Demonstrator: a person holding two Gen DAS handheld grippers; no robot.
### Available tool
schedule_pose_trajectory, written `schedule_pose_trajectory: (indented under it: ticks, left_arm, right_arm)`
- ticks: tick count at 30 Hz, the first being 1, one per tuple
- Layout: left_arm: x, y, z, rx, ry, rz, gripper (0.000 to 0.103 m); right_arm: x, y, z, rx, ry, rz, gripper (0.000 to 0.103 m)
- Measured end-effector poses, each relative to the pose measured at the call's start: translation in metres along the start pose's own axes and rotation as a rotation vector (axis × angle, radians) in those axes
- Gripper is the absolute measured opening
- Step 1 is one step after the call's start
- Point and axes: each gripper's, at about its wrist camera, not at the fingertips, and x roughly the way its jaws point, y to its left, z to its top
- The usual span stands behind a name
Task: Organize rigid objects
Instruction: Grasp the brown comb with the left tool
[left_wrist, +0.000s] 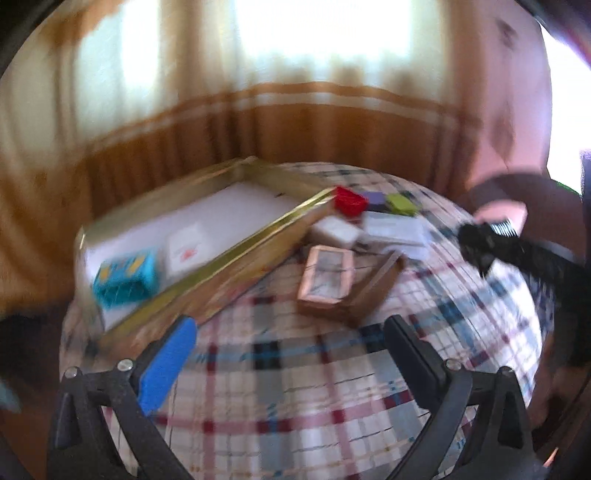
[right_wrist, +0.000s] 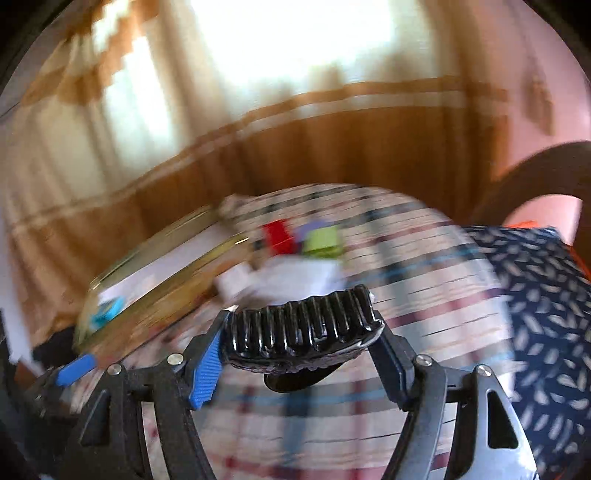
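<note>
My right gripper (right_wrist: 301, 328) is shut on a black ribbed comb-like piece (right_wrist: 303, 326) and holds it above the plaid tablecloth; it also shows at the right of the left wrist view (left_wrist: 480, 243). My left gripper (left_wrist: 291, 332) is open and empty above the cloth. A gold-rimmed tray (left_wrist: 258, 230) at the left holds a blue box (left_wrist: 123, 277) and a white card (left_wrist: 186, 251). A copper-framed case (left_wrist: 327, 277), a white box (left_wrist: 336, 230), a red block (left_wrist: 349, 201), a purple block (left_wrist: 373, 199) and a green block (left_wrist: 400, 203) lie beside the tray.
The round table has a plaid cloth (left_wrist: 295, 387). Brown and cream curtains (left_wrist: 258, 122) hang behind it. A dark patterned cloth (right_wrist: 535, 295) lies at the right of the right wrist view. Both views are motion blurred.
</note>
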Motion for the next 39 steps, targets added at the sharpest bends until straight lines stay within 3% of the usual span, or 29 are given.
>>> schedule_pose_trajectory:
  ticks: [6, 11, 12, 15, 18, 26, 29, 34, 37, 39]
  left_arm:
    - [0.012, -0.044, 0.019, 0.171, 0.018, -0.094, 0.102]
    - [0.038, -0.057, 0.034, 0.219, 0.094, -0.128, 0.089]
    - [0.042, -0.057, 0.034, 0.218, 0.106, -0.127, 0.085]
    - [0.063, -0.053, 0.034, 0.184, 0.185, -0.178, 0.062]
    - [0.066, -0.058, 0.034, 0.208, 0.180, -0.183, 0.054]
    - [0.079, -0.059, 0.032, 0.156, 0.251, -0.303, 0.050]
    - [0.076, -0.058, 0.030, 0.146, 0.247, -0.305, 0.044]
    - [0.082, -0.047, 0.032, 0.077, 0.249, -0.301, 0.025]
    - [0.083, -0.043, 0.032, 0.045, 0.251, -0.304, 0.025]
    - [0.081, -0.051, 0.031, 0.082, 0.250, -0.271, 0.025]
  right_arm:
    - [0.003, -0.025, 0.001, 0.120, 0.014, 0.001, 0.073]
    - [0.002, -0.023, 0.001, 0.119, 0.001, 0.010, 0.073]
    - [0.003, -0.023, 0.001, 0.122, -0.001, 0.013, 0.073]
    - [0.002, -0.025, 0.000, 0.135, -0.002, 0.021, 0.073]
    - [0.003, -0.027, 0.000, 0.142, 0.001, 0.026, 0.073]
    - [0.004, -0.031, 0.000, 0.164, 0.015, 0.037, 0.074]
    - [0.005, -0.033, -0.001, 0.175, 0.018, 0.039, 0.073]
    - [0.004, -0.033, -0.001, 0.168, 0.016, 0.035, 0.073]
    - [0.005, -0.032, 0.000, 0.169, 0.020, 0.032, 0.073]
    - [0.006, -0.032, 0.000, 0.169, 0.025, 0.027, 0.073]
